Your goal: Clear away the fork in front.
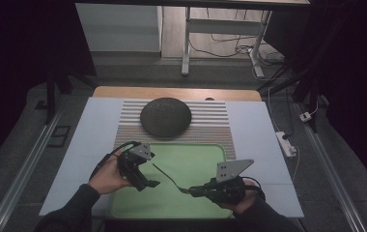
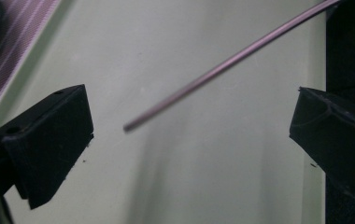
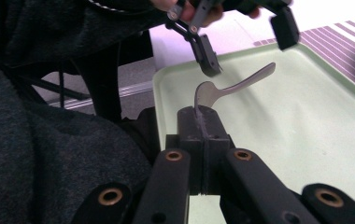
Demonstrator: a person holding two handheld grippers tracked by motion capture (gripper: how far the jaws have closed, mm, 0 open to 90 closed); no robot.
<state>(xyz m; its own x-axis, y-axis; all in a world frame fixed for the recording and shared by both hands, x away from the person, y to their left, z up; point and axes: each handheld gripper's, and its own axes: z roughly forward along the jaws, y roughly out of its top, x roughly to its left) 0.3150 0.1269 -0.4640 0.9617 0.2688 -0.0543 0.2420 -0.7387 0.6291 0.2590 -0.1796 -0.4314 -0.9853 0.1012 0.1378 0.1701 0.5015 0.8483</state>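
High view: over a green tray (image 1: 205,154), the right gripper (image 1: 194,190) has its jaws clamped on what looks like a spoon (image 1: 168,177), bowl end pinched, handle raised toward the left gripper (image 1: 148,184); that gripper's jaws stand wide apart beside the handle tip; a dark dome (image 1: 165,116) rests on a striped mat (image 1: 210,126) beyond.

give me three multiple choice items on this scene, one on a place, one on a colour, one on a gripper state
1. Where is the dark round bowl?
A. on the striped mat
B. in the tray
C. on the floor

2. What colour is the tray?
A. red
B. light green
C. blue

3. What is the right gripper doing?
A. open over the mat
B. shut on the metal utensil
C. holding the bowl

Answers: 1 A, it sits on the mat beyond the tray. 2 B, pale green in every view. 3 B, its jaws clamp the utensil's end, while the left gripper is open by the free end.
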